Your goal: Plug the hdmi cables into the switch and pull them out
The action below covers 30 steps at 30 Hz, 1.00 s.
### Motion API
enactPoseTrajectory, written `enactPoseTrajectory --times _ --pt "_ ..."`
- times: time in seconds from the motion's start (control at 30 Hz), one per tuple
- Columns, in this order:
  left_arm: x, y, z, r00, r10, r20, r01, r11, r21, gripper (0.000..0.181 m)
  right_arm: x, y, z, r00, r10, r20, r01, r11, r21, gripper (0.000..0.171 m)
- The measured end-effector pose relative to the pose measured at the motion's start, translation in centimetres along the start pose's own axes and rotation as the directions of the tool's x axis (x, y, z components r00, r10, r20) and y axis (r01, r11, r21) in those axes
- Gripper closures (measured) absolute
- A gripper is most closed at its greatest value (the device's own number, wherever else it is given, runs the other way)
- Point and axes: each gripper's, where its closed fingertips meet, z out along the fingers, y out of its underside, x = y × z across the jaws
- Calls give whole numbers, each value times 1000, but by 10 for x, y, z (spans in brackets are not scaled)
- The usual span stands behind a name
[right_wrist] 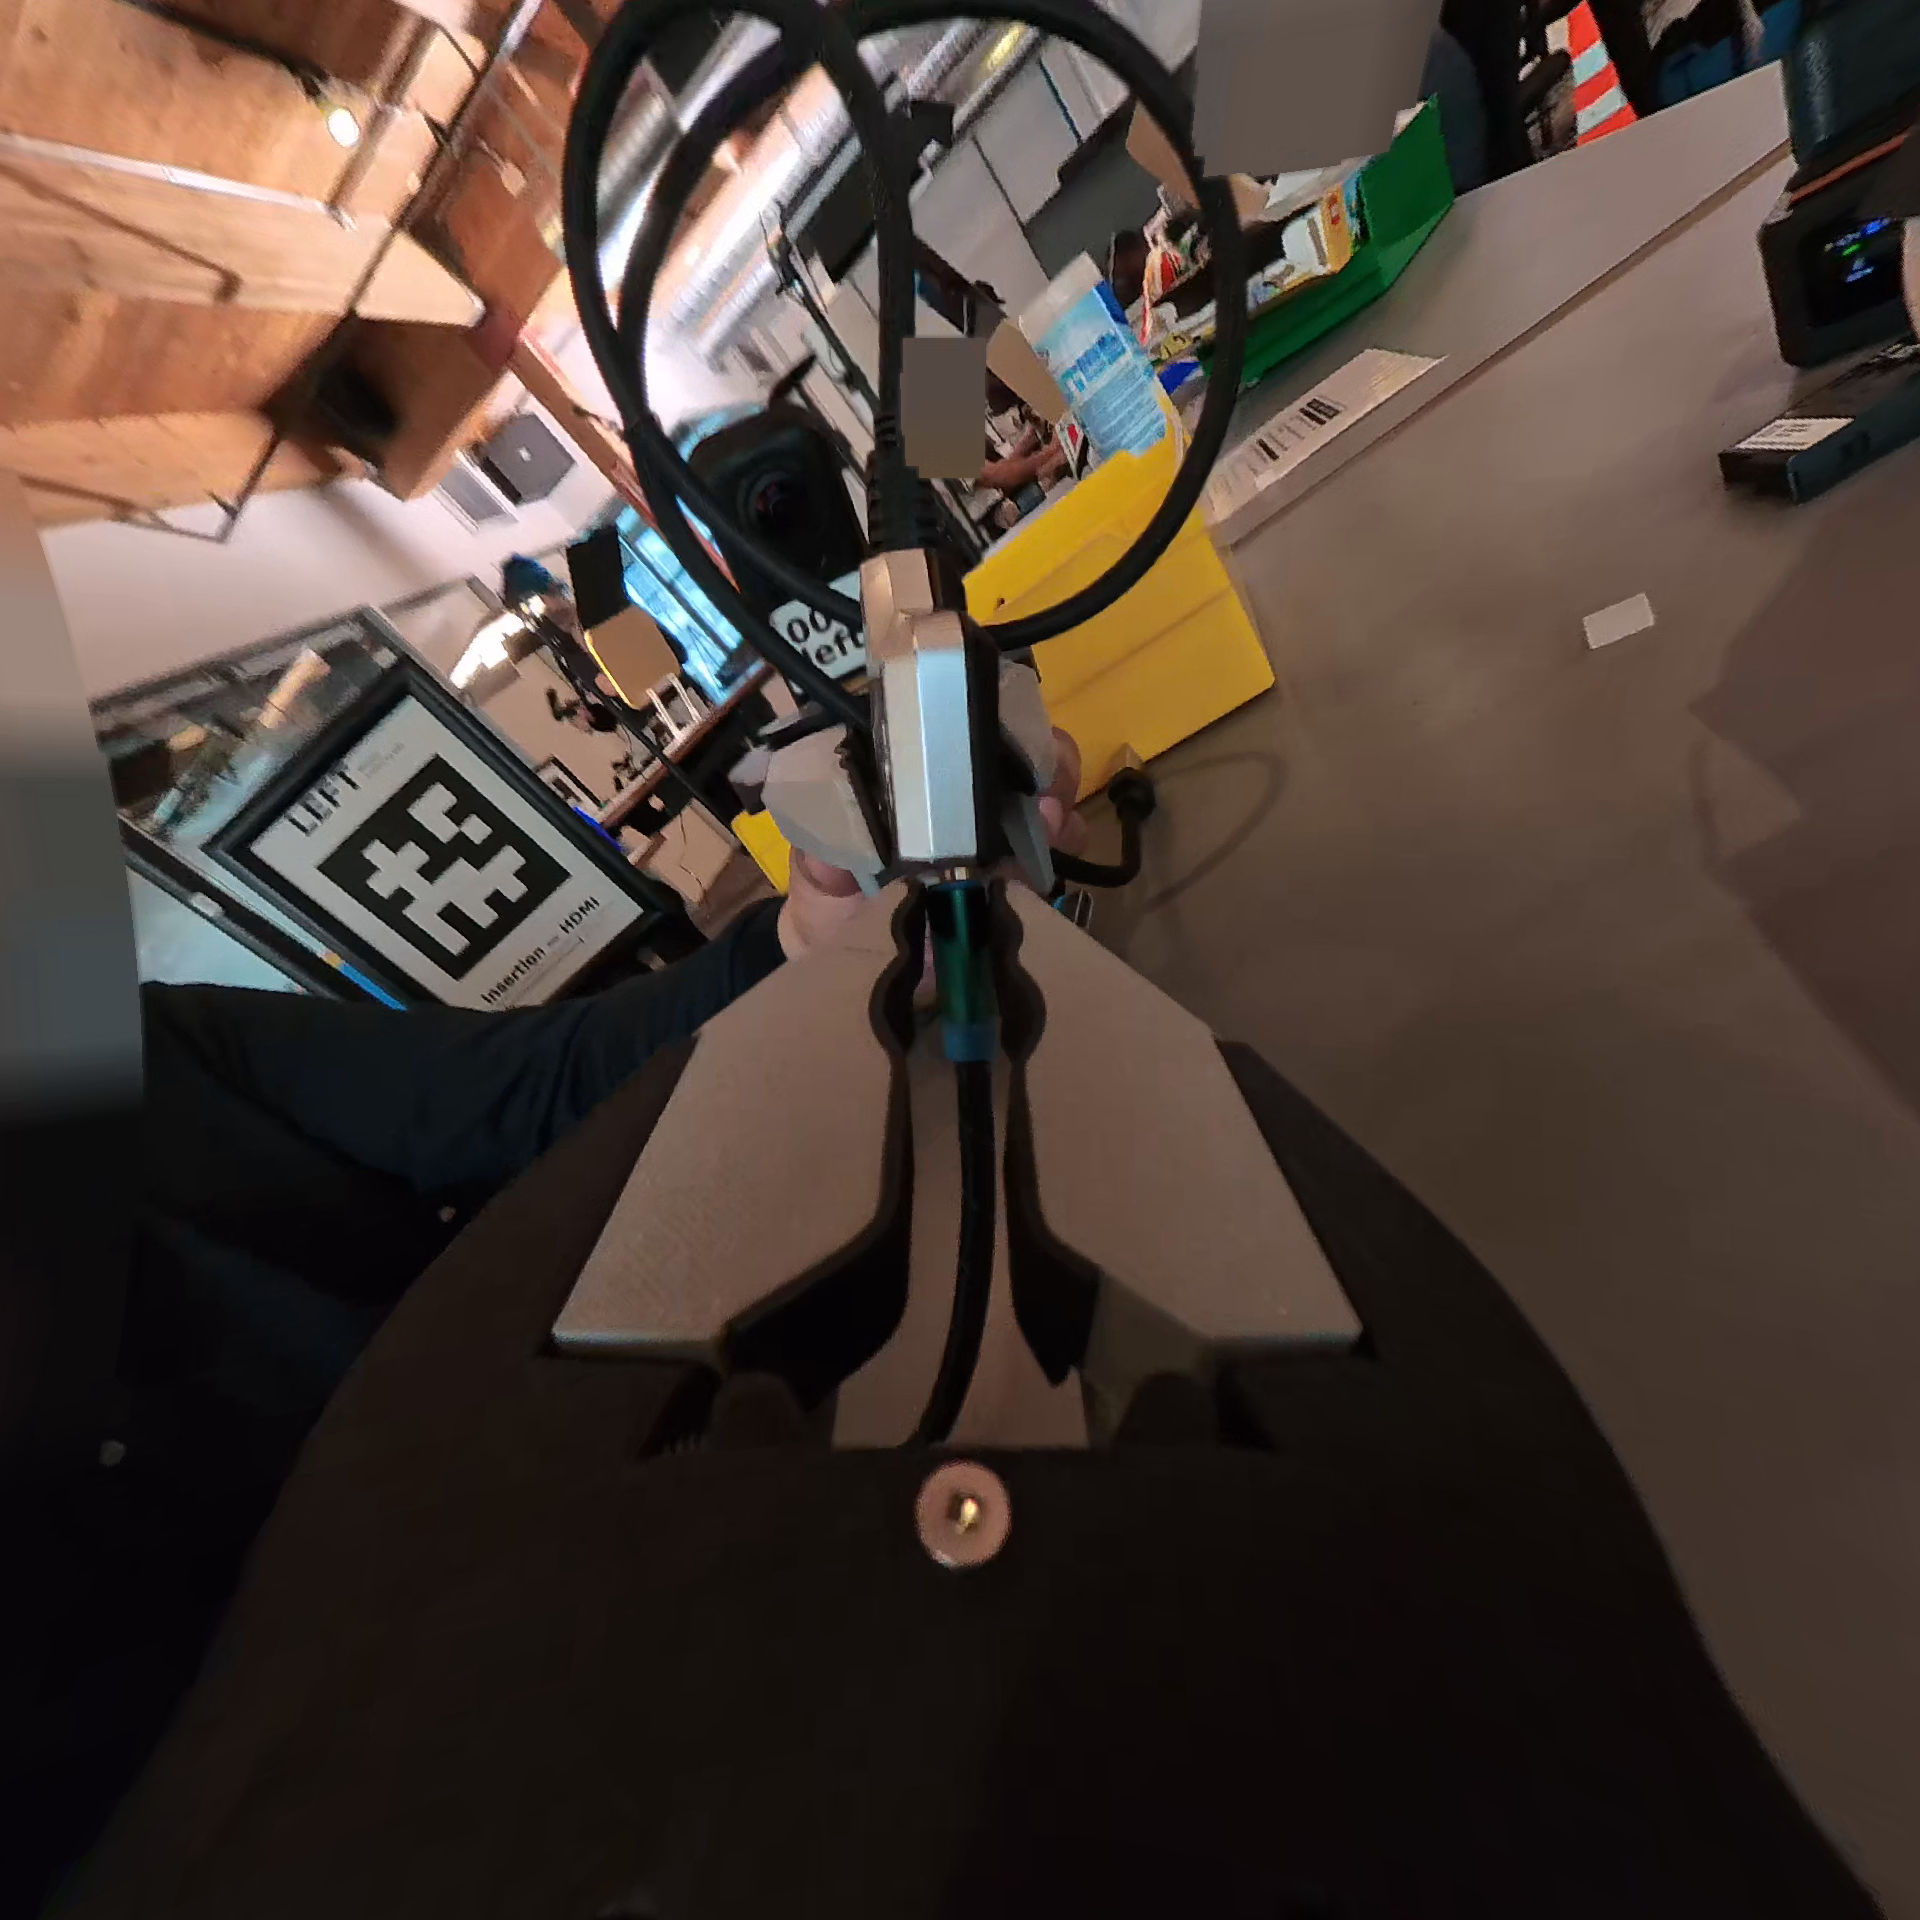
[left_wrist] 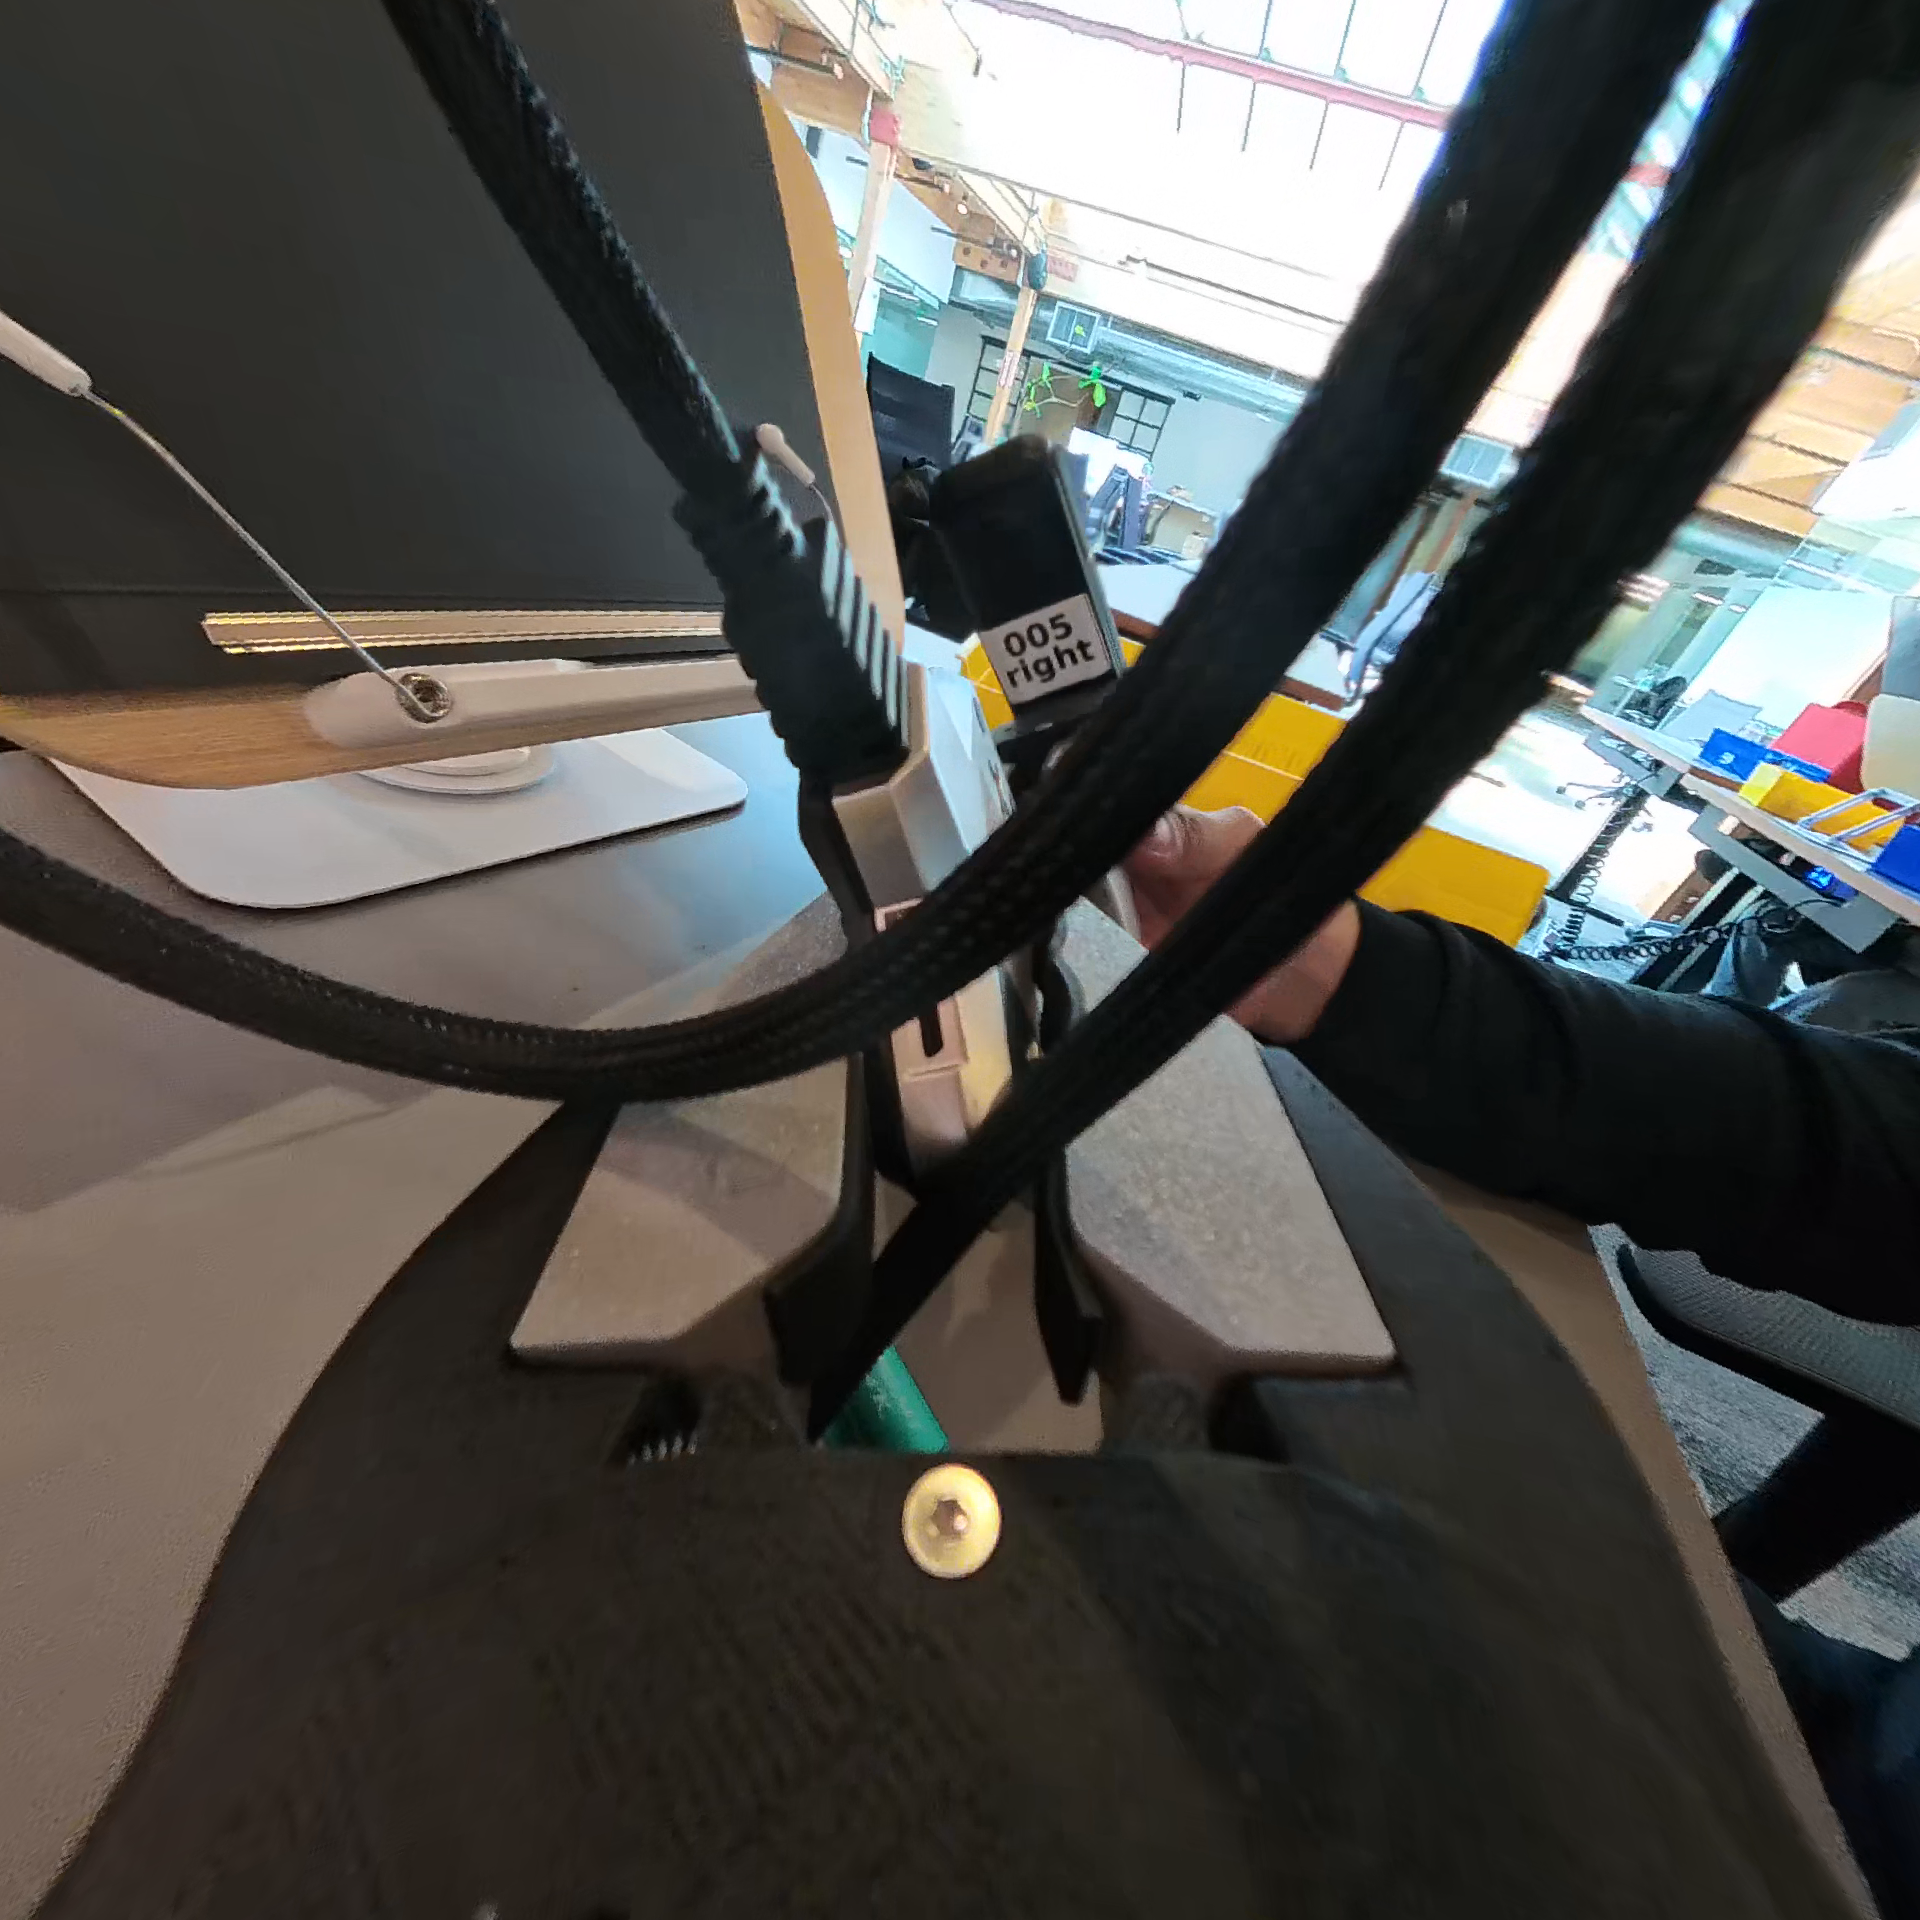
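The silver HDMI switch is held upright above the table, clamped between my left gripper's fingers. It also shows edge-on in the right wrist view. A plug with a black ribbed collar sits in its top end. My right gripper is shut on a green HDMI plug whose metal tip sits at the switch's lower end. Its black cable runs back between my fingers. Black braided cables loop across both views.
A monitor on a white stand is at the left. Yellow bins and a framed marker sign stand nearby. A grey table carries a black device. A hand in a black sleeve holds the right gripper. My left and right fingertips are right by each other.
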Motion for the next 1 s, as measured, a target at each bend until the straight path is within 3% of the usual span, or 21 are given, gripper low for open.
enactPoseTrajectory --times 0.27,0.47,0.87,1.0 --pt "-4 -12 -7 1000 -18 12 18 998 64 154 -3 -13 9 998 36 42 -41 991 126 163" --pt "14 -2 -8 996 10 -90 -13 999 -32 154 -15 9 8 992 -124 28 126 984 -126 162" --pt "35 13 -7 982 46 -184 -70 990 -126 154 -28 36 -1 977 -202 68 213 924 -317 162" --pt "29 12 -4 987 77 -141 -94 989 -118 154 -22 32 -2 987 -160 35 163 947 -278 163"
